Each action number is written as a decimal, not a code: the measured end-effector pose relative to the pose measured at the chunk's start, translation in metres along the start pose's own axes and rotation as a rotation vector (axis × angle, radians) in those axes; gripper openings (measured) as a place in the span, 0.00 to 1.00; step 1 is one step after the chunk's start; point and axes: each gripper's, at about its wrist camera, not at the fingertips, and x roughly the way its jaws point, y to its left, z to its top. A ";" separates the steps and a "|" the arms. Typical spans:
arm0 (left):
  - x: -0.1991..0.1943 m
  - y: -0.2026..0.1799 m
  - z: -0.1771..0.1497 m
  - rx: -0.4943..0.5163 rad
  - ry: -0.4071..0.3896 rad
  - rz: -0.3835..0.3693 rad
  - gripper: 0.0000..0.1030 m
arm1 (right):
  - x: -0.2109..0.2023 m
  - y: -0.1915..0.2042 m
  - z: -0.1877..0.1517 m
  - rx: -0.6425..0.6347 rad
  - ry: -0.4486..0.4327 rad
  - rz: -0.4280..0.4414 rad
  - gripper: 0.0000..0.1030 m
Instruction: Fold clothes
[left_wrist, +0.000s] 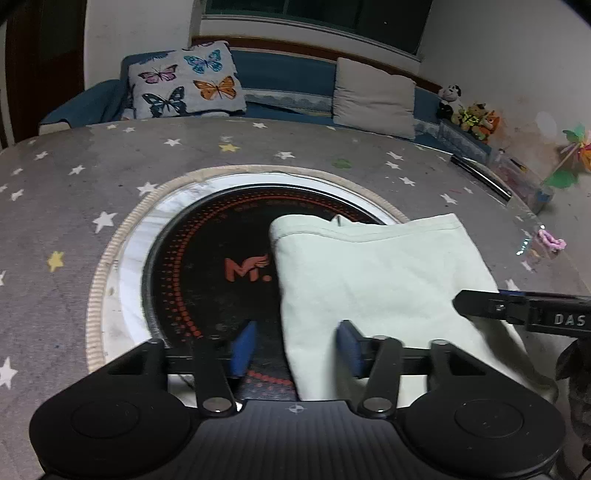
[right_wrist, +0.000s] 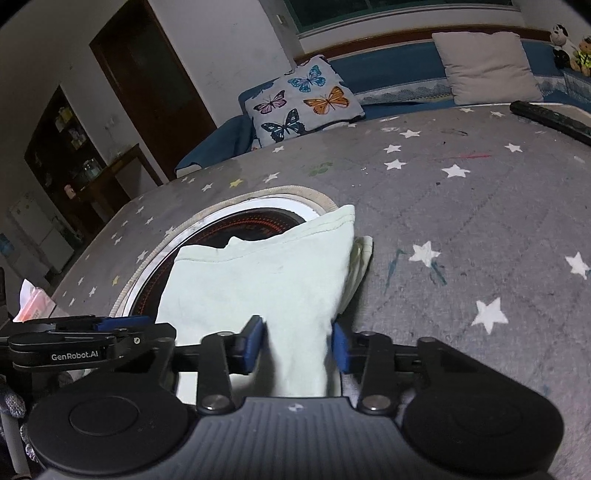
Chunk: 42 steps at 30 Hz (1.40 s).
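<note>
Blue-padded left gripper (left_wrist: 295, 347) sat nearest the lens, jaws apart, straddling the near left edge of a pale green garment (left_wrist: 376, 280). Cloth edge ran between the pads; whether either pad touched it couldn't be told from the left wrist view. Garment was folded and lay flat on the bench (left_wrist: 74, 229), partly over a round black cooktop (left_wrist: 207, 266) set into the bench and ringed by a beige trim in the star-print cover. Orange "M" logo on the cooktop sat just left of the cloth edge.

Right gripper (right_wrist: 297, 349) had its jaws apart too, with a raised fold of the garment's near right corner standing between the pads. Cloth looked close to both pads, contact unclear. A second layer of the same garment stuck out to the right of that fold.

Each gripper showed in the other's view: right one entering from the right over the cloth, left one from the left at the cloth's near edge.

Beyond the jaws: a dark remote (right_wrist: 550, 118) at the far right of the bench, a butterfly cushion (left_wrist: 186, 79) and a plain grey cushion (left_wrist: 375, 98) on a blue sofa, soft toys (left_wrist: 467, 112) at its right end.
</note>
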 end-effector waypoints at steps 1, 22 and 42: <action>0.000 -0.002 0.001 -0.002 0.005 -0.012 0.34 | 0.000 -0.001 0.000 0.012 -0.002 0.004 0.28; 0.007 -0.125 0.044 0.186 -0.067 -0.177 0.03 | -0.080 -0.059 0.006 0.085 -0.170 -0.142 0.14; 0.075 -0.201 0.039 0.331 0.050 -0.206 0.25 | -0.076 -0.151 0.029 0.081 -0.138 -0.338 0.27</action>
